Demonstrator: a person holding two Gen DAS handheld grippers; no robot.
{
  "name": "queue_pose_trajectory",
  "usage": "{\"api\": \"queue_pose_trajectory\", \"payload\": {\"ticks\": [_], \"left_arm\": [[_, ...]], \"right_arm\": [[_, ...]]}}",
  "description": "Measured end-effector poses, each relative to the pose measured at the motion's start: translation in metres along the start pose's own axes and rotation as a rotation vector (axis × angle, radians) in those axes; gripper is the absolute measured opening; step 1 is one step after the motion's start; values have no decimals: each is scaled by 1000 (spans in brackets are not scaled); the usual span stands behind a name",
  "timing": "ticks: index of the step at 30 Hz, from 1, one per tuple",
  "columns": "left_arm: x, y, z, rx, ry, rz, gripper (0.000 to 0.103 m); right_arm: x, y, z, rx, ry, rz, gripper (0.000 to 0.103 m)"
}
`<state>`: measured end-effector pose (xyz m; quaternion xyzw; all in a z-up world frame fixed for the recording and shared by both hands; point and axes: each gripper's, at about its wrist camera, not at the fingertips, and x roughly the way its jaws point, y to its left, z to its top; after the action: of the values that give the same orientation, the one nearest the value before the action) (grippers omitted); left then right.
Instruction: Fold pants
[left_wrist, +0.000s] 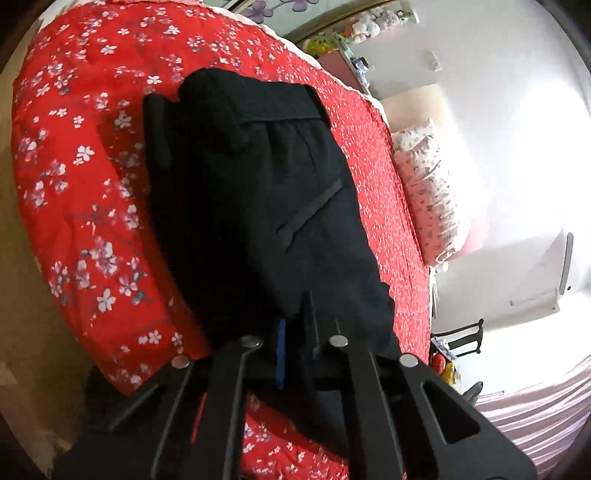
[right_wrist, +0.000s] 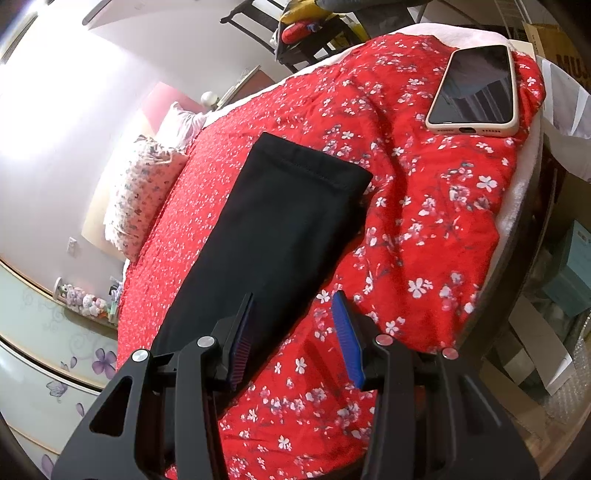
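Lying on bed: black pants spread over the red floral bedspread, folded lengthwise with legs stacked.
Waist end: elastic waistband and slanted pocket seam visible in left wrist view, partly bunched over itself near the top.
Hem end: stitched leg cuff flat on the spread in right wrist view.
Left gripper: jaws drawn close together with dark fabric of the pants pinched between them; blue pad barely visible.
Right gripper: jaws spread apart, holding nothing, left pad over the edge of the pants leg, right pad above bare bedspread.
Phone: face up in a pale case near the bed corner, well apart from the cuff.
Pillow: floral, at the far side of the bed against the wall.
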<state>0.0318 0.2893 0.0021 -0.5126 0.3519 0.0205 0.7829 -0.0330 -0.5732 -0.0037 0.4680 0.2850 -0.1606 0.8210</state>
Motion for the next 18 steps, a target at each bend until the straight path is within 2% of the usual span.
{"api": "queue_pose_trajectory", "payload": {"ticks": [4,8,11,12,16,18], "left_arm": [[-10,0,4,33,-48,-1,6],[-15,9,5,51,-116,34,6],[-5,9,0,99,-116,80,12],[-8,7,-1,97,-125,76,19],[-35,-5,-9,133,-219,78,54],[-53,-18,-18,190,-299,89,65]], "right_arm": [[-5,-5,0,0,-4,7,44],[-15,-13,4,6,-33,11,44],[-20,-20,10,29,-63,15,44],[-22,-24,13,44,-78,18,44],[-24,-34,25,98,-110,12,44],[-20,-36,31,111,-103,-7,44]]}}
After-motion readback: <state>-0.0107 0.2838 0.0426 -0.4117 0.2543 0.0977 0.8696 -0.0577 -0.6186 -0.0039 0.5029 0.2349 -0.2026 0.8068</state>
